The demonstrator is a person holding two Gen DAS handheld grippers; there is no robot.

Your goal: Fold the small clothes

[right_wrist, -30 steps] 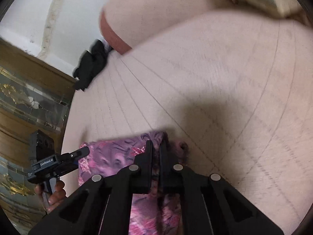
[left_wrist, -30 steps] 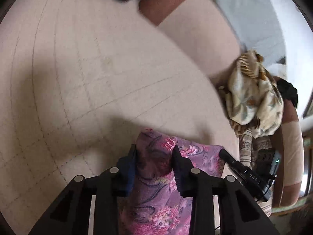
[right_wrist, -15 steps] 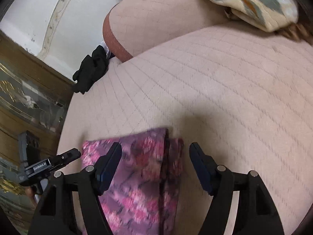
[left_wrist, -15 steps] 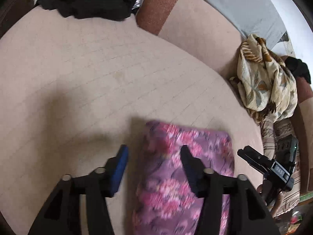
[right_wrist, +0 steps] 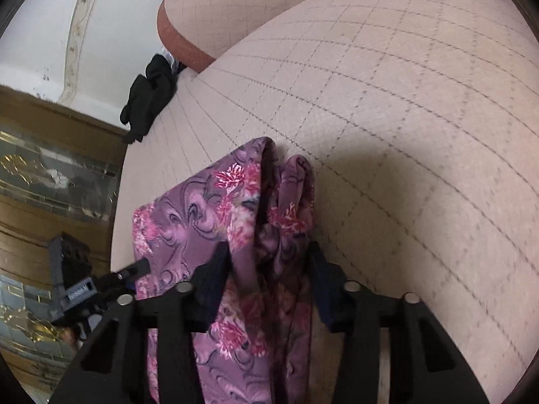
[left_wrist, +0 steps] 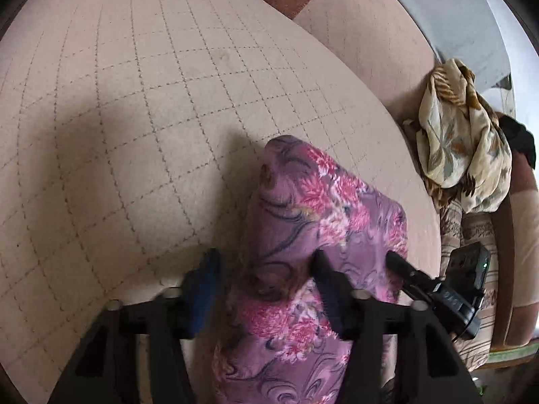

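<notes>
A purple garment with pink flowers (left_wrist: 313,222) lies folded on the beige quilted sofa seat (left_wrist: 134,118). My left gripper (left_wrist: 266,269) is open, its jaws standing on either side of the garment's left folded edge, low over the cloth. My right gripper (right_wrist: 269,262) is open too, its jaws on either side of the garment's right edge (right_wrist: 286,202), where two folded layers show. The right gripper shows in the left wrist view (left_wrist: 438,289), and the left gripper in the right wrist view (right_wrist: 101,282).
A cream leaf-print cloth (left_wrist: 461,134) is heaped at the seat's right end, over patterned cushions (left_wrist: 471,235). A black garment (right_wrist: 148,97) lies at the far left corner by the backrest (right_wrist: 235,17). A wooden glass-fronted cabinet (right_wrist: 50,185) stands beyond the seat edge.
Both grippers held the garment shut a second ago, then opened and let it go. Since then both have moved down closer, their jaws now on either side of its edges.
</notes>
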